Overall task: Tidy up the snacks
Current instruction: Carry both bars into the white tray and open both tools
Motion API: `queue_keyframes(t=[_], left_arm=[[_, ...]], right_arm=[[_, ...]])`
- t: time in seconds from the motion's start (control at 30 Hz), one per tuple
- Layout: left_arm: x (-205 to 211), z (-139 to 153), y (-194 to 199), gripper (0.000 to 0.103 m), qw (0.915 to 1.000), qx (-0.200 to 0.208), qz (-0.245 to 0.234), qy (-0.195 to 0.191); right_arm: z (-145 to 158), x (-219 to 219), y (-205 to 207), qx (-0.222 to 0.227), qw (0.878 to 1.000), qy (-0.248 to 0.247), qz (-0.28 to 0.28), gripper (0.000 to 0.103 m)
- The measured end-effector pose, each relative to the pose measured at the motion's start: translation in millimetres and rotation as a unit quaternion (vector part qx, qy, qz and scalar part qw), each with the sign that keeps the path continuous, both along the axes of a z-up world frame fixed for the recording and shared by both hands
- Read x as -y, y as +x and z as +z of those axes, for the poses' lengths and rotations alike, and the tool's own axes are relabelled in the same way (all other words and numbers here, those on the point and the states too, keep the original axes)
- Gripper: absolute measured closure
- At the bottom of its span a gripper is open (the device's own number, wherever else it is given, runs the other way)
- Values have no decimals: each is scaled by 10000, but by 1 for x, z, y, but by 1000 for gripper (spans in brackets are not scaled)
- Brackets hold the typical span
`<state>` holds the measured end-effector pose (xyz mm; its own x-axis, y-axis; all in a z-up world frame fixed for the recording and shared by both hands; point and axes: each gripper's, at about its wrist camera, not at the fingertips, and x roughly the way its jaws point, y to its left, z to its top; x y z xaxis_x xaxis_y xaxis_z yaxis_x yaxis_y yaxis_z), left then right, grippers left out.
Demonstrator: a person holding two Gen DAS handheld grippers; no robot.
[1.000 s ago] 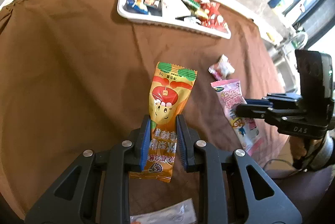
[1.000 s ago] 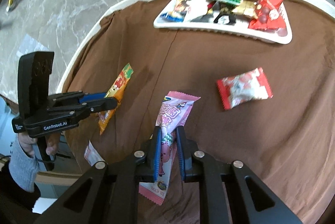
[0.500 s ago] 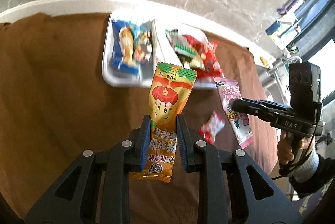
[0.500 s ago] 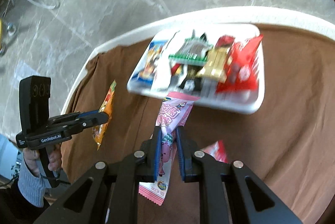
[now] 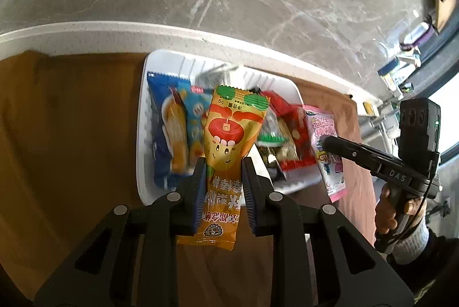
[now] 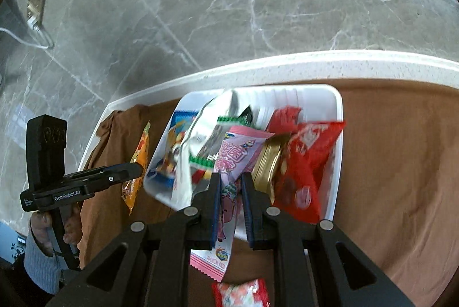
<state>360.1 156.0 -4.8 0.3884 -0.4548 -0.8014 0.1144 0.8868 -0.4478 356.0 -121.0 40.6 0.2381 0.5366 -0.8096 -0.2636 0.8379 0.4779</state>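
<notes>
My left gripper (image 5: 224, 163) is shut on an orange snack packet (image 5: 229, 140), which hangs over the white tray (image 5: 142, 135). In the right wrist view that same orange packet (image 6: 137, 163) hangs just left of the tray (image 6: 337, 109), pinched by the left gripper (image 6: 134, 168). My right gripper (image 6: 231, 178) is shut on a pink snack packet (image 6: 238, 155) above the tray's middle. From the left wrist view the pink packet (image 5: 324, 135) and right gripper (image 5: 325, 142) sit over the tray's right end. The tray holds blue (image 5: 163, 129) and red (image 6: 304, 163) packets among several others.
A brown cloth (image 5: 71, 135) covers the table, whose white rim (image 6: 315, 63) runs just behind the tray, with grey marble floor beyond. A small red and white candy (image 6: 241, 294) lies on the cloth near my right gripper. A person's hands and sleeves hold both grippers.
Both grippers have carried their packets forward across the cloth to the tray. The tray now fills the middle of both views, and the red and white candy has dropped behind the right gripper.
</notes>
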Motion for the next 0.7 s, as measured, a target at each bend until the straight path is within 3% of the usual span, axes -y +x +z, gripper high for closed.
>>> queue_keyframes(t=[0.7], left_arm=[[5,-25,63,80,9997,-57,232,90]], right_arm=[[-24,-8,40,51,9999,-131,-33,87]])
